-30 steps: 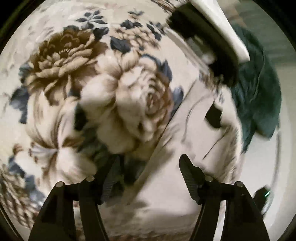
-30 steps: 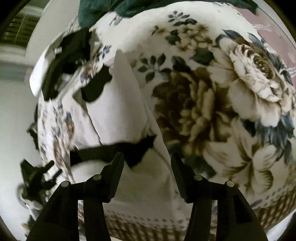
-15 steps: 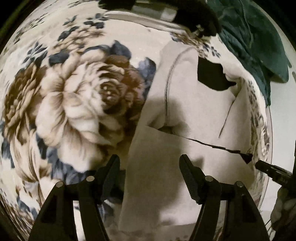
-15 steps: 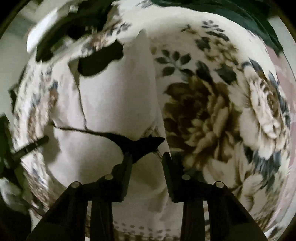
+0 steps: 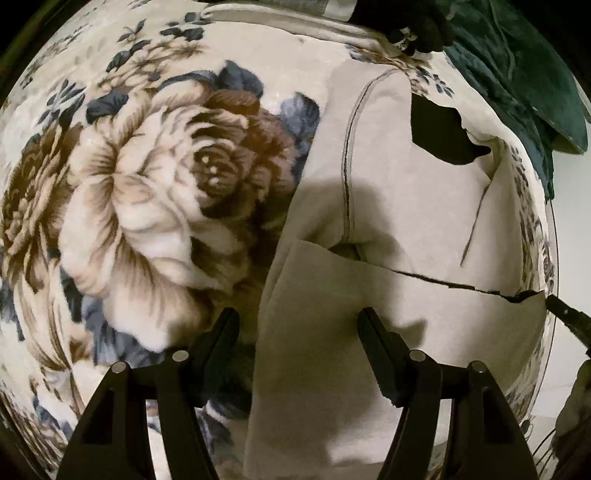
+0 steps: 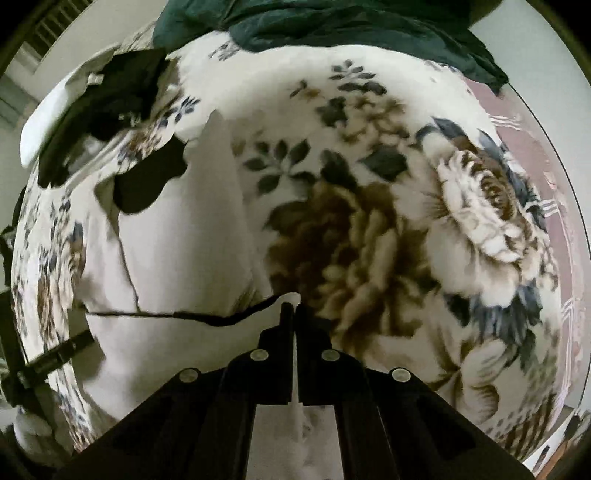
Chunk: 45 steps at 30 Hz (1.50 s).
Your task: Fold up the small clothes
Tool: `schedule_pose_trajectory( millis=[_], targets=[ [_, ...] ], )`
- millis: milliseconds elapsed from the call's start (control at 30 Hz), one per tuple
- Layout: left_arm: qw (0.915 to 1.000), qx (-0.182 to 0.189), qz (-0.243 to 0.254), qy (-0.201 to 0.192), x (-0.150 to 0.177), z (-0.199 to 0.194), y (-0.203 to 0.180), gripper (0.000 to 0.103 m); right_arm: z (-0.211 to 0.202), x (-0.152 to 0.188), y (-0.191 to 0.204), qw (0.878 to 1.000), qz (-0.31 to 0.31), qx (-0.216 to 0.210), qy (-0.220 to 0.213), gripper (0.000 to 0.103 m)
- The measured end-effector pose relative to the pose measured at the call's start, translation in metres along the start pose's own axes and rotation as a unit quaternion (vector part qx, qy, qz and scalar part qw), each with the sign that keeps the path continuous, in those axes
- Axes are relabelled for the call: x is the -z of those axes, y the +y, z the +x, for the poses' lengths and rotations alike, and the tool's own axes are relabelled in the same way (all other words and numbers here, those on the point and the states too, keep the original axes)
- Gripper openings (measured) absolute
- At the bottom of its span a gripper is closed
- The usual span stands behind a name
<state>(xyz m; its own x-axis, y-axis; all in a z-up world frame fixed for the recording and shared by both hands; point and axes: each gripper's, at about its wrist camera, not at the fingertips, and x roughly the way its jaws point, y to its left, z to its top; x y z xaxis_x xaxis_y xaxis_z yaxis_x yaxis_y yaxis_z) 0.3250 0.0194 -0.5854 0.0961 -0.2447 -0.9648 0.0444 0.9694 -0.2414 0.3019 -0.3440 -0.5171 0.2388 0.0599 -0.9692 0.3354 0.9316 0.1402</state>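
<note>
A small white garment (image 5: 399, 206) with thin dark seams lies partly folded on a floral blanket (image 5: 155, 177). Its near flap (image 5: 332, 369) is laid over the far part. My left gripper (image 5: 297, 325) is open and hovers over the left edge of that flap. In the right wrist view the garment (image 6: 184, 251) lies at left. My right gripper (image 6: 291, 306) is shut on the garment's near right corner, with white cloth showing between the fingers.
A dark green cloth (image 5: 517, 74) lies at the blanket's far edge, also at the top of the right wrist view (image 6: 332, 26). A black and white object (image 6: 96, 99) sits beyond the garment. A dark stand (image 6: 40, 365) is at the left. Pink bedding (image 6: 535, 147) shows at right.
My right gripper has closed on the garment's corner; it was open one second ago. My left gripper swung from the bare blanket to over the garment and stayed open.
</note>
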Motion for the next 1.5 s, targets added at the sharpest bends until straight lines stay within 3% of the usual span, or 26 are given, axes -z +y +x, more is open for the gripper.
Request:
schedule_pose_trajectory(
  millis=[67,133,200,233,267,300,333,367,433,467,500,533,600,733,867,1000,1133,1167,1233,1267,1300,1500],
  targets=[
    [0.9999,0.007,-0.012,0.002,-0.001,0.002,0.003,0.065,0.005,-0.001,-0.002,1.000,0.007,0.000,0.008,0.001],
    [0.9995,0.016,-0.027,0.004,-0.003,0.005,0.007,0.064,0.022,-0.004,-0.002,0.998,0.014,-0.017,0.051,0.001],
    [0.9989,0.027,-0.037,-0.001,-0.005,0.004,0.010,0.064,0.028,-0.002,-0.006,0.996,0.036,-0.039,0.071,0.009],
    [0.9987,0.031,-0.039,-0.007,-0.006,0.003,0.011,0.059,0.031,-0.001,-0.010,0.995,0.047,-0.052,0.074,0.015],
    [0.9986,0.033,-0.039,-0.014,-0.007,0.001,0.011,0.052,0.031,0.001,-0.017,0.992,0.065,-0.076,0.075,0.036],
    [0.9985,0.035,-0.037,-0.018,-0.007,0.000,0.011,0.030,0.032,0.003,-0.021,0.990,0.077,-0.092,0.076,0.054],
    [0.9985,0.035,-0.035,-0.022,-0.008,0.000,0.011,0.009,0.033,0.005,-0.026,0.987,0.089,-0.111,0.078,0.058],
    [0.9986,0.033,-0.033,-0.026,-0.008,-0.001,0.011,0.008,0.038,0.007,-0.028,0.984,0.093,-0.125,0.088,0.059],
    [0.9976,0.040,-0.039,-0.040,-0.006,-0.005,0.014,0.006,0.052,0.012,-0.030,0.977,0.099,-0.150,0.116,0.059],
    [0.9969,0.045,-0.044,-0.047,-0.005,-0.009,0.016,0.005,0.056,0.014,-0.029,0.975,0.100,-0.153,0.124,0.052],
    [0.9965,0.045,-0.047,-0.053,-0.002,-0.013,0.018,0.005,0.058,0.017,-0.029,0.975,0.104,-0.153,0.120,0.017],
    [0.9959,0.046,-0.050,-0.059,-0.002,-0.017,0.019,0.005,0.056,0.018,-0.028,0.977,0.105,-0.148,0.111,0.003],
    [0.9950,0.047,-0.056,-0.068,-0.001,-0.026,0.021,0.005,0.042,0.018,-0.023,0.983,0.094,-0.139,0.077,0.003],
    [0.9930,0.055,-0.070,-0.077,-0.006,-0.037,0.022,0.005,0.018,0.008,-0.010,0.986,0.078,-0.142,0.036,0.003],
    [0.9914,0.057,-0.095,-0.070,-0.016,-0.027,0.029,0.005,0.018,-0.005,0.001,0.989,0.064,-0.129,0.024,0.003],
    [0.9888,0.066,-0.131,-0.030,-0.020,-0.001,0.045,0.006,0.039,-0.019,-0.003,0.993,0.065,-0.094,0.042,0.003],
    [0.9796,0.104,-0.172,0.007,-0.017,0.013,0.065,0.017,0.069,-0.022,-0.009,0.990,0.068,-0.078,0.093,0.003],
    [0.9794,0.105,-0.172,0.011,-0.018,0.009,0.066,0.023,0.074,-0.023,-0.009,0.988,0.068,-0.084,0.108,0.007],
    [0.9807,0.101,-0.167,0.009,-0.020,-0.005,0.064,0.053,0.074,-0.026,-0.008,0.987,0.065,-0.084,0.118,0.029],
    [0.9811,0.103,-0.164,-0.002,-0.023,-0.016,0.063,0.059,0.068,-0.030,-0.008,0.988,0.061,-0.084,0.110,0.045],
    [0.9817,0.105,-0.158,-0.017,-0.028,-0.026,0.060,0.063,0.061,-0.033,-0.007,0.990,0.057,-0.086,0.100,0.050],
    [0.9944,0.081,-0.053,-0.042,-0.093,-0.034,0.010,0.063,0.046,-0.081,0.015,0.993,0.019,-0.098,0.060,0.051]
  ],
)
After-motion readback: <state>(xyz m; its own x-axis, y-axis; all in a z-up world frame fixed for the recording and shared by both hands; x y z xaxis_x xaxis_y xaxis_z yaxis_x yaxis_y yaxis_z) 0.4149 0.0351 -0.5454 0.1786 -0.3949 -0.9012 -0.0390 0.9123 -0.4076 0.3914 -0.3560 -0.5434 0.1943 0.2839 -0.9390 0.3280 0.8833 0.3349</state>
